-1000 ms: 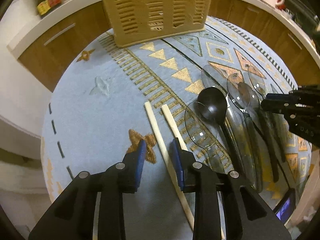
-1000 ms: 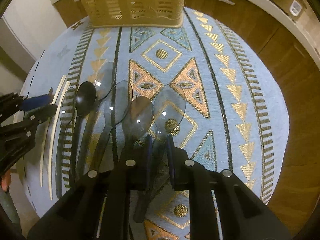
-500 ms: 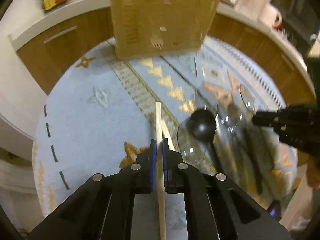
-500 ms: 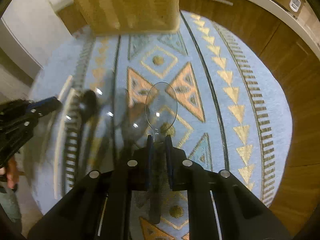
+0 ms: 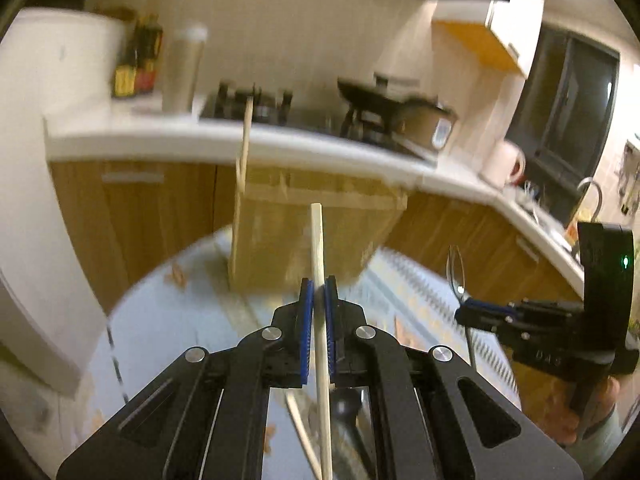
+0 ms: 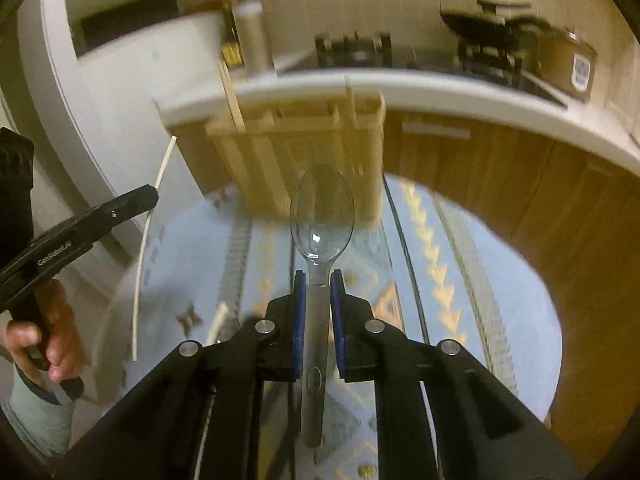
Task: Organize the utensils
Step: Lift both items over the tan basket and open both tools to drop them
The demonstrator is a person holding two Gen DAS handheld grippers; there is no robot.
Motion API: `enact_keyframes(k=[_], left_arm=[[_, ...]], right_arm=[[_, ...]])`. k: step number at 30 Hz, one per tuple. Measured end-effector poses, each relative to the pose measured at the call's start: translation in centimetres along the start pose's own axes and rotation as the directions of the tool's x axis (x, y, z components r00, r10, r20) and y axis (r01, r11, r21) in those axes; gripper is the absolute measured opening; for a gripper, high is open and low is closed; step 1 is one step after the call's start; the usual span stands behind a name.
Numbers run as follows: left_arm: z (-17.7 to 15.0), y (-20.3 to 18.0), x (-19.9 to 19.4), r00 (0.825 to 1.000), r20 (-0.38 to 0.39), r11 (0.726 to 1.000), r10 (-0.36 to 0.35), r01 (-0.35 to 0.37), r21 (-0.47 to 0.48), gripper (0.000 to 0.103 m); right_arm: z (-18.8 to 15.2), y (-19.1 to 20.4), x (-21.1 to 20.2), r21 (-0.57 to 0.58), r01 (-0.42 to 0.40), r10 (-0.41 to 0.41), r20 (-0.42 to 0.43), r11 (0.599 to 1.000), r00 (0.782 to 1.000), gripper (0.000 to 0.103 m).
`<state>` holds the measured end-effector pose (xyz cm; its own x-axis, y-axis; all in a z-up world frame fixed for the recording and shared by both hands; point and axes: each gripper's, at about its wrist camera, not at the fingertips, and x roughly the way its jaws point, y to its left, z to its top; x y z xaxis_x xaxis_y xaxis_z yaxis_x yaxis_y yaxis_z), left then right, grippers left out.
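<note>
Both utensils have come up off the patterned cloth (image 6: 500, 300) on the worktop since a second ago. One hand-held gripper, the left (image 5: 316, 292), is clamped on a chopstick (image 5: 318, 248); the right (image 6: 318, 284) grips a clear spoon (image 6: 322, 216) by its neck. Each utensil's long axis runs forward along the fingers, tip and bowl toward the basket (image 6: 320, 148) ahead, so dropping them in looks next.

The left gripper (image 5: 316, 292) has lifted a chopstick (image 5: 319, 280) off the cloth; the right gripper (image 6: 318, 284) a clear spoon (image 6: 321, 216) (both raised).
</note>
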<state>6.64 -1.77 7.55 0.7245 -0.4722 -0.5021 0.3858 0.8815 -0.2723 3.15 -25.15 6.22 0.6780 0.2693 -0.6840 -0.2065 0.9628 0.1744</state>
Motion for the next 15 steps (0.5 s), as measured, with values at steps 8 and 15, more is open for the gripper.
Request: enact_keyframes(k=[8,15], left_arm=[[6.8,-1.0,-1.4,0.977,0.213,1.000,-0.007,0.005,0.010,0.004],[11.0,-1.4,-0.2,0.946,0.323,1.000,-0.016,0.009,0.024,0.004]], right_arm=[[6.8,0.6,-2.4,-0.001,-0.040,0.040,0.232,0.999,0.972,0.010],[12.0,-0.3,-3.6,0.033,-0.053,0.033,0.442,0.998,0.897,0.010]])
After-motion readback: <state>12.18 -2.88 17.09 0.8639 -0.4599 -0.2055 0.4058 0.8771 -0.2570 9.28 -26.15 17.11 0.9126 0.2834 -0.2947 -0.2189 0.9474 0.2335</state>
